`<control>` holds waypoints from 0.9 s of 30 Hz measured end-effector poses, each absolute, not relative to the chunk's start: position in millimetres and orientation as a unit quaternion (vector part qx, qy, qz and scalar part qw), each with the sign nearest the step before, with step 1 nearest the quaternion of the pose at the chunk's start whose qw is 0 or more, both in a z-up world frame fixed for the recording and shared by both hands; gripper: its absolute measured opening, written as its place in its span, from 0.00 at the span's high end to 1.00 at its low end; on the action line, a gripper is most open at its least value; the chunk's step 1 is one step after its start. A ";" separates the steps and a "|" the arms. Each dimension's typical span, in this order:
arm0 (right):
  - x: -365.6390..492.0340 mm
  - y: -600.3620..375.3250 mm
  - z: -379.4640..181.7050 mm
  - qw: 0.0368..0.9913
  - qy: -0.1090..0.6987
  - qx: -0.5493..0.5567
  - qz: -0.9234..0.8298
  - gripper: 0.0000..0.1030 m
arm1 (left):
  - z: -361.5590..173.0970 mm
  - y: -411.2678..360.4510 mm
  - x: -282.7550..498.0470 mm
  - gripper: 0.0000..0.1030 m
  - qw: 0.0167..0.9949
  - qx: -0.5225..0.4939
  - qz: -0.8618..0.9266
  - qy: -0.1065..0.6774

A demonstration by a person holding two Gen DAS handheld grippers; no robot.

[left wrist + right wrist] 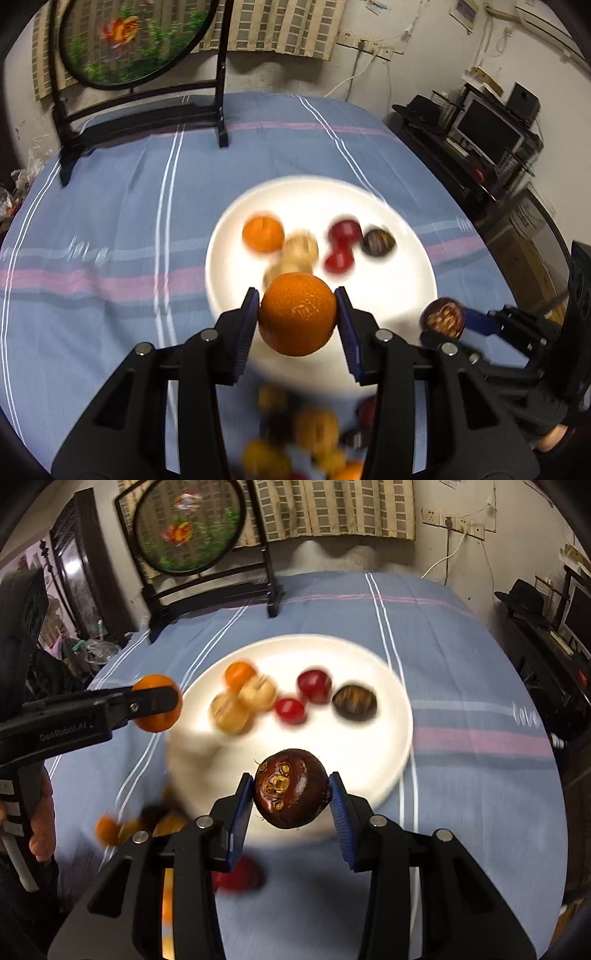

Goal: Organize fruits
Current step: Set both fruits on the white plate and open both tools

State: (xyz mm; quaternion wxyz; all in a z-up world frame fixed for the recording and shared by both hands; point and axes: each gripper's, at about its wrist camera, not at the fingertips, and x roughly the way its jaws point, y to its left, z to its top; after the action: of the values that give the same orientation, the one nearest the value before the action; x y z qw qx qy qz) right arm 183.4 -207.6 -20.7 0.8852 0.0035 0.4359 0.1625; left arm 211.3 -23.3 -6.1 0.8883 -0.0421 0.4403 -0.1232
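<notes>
My left gripper (297, 318) is shut on an orange (297, 318) and holds it above the near rim of a white plate (258, 199). My right gripper (291, 792) is shut on a dark brown water chestnut (291, 792) above the plate's (369, 746) near edge. On the plate lie a small orange (263, 234), two tan fruits (301, 248), two red fruits (344, 232) and a dark chestnut (378, 242). The left gripper with its orange (157, 703) also shows at the left of the right wrist view. The right gripper with its chestnut (443, 318) shows at the right of the left wrist view.
Several loose fruits (314, 435) lie blurred on the blue striped tablecloth (129, 221) in front of the plate. A round embroidered screen on a black stand (129, 44) is at the table's far left. A dark shelf with a monitor (487, 129) stands to the right.
</notes>
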 end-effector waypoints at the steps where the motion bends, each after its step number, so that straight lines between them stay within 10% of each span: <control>1: 195.6 -207.3 -24.0 0.884 0.439 0.005 0.160 0.60 | -6.6 -28.4 233.5 0.59 0.887 -0.044 -0.124 0.442; 11: 254.2 -209.2 -67.0 0.875 0.460 0.028 0.150 0.56 | -36.9 -55.7 323.0 0.58 0.879 -0.040 -0.119 0.461; 14: 248.9 -207.9 -59.3 0.893 0.425 0.014 0.147 0.38 | -31.3 -53.0 325.3 0.36 0.884 -0.046 -0.116 0.450; 27: 177.1 -191.9 -38.3 0.867 0.471 -0.028 0.162 0.38 | 8.1 -1.6 160.9 0.21 0.909 -0.050 -0.106 0.401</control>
State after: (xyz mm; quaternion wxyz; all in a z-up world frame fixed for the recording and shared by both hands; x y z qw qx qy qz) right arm 177.1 -191.9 -38.3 0.8667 -0.0277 0.4708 0.1624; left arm 160.9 -1.6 8.1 0.9086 -0.0503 0.4009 -0.1058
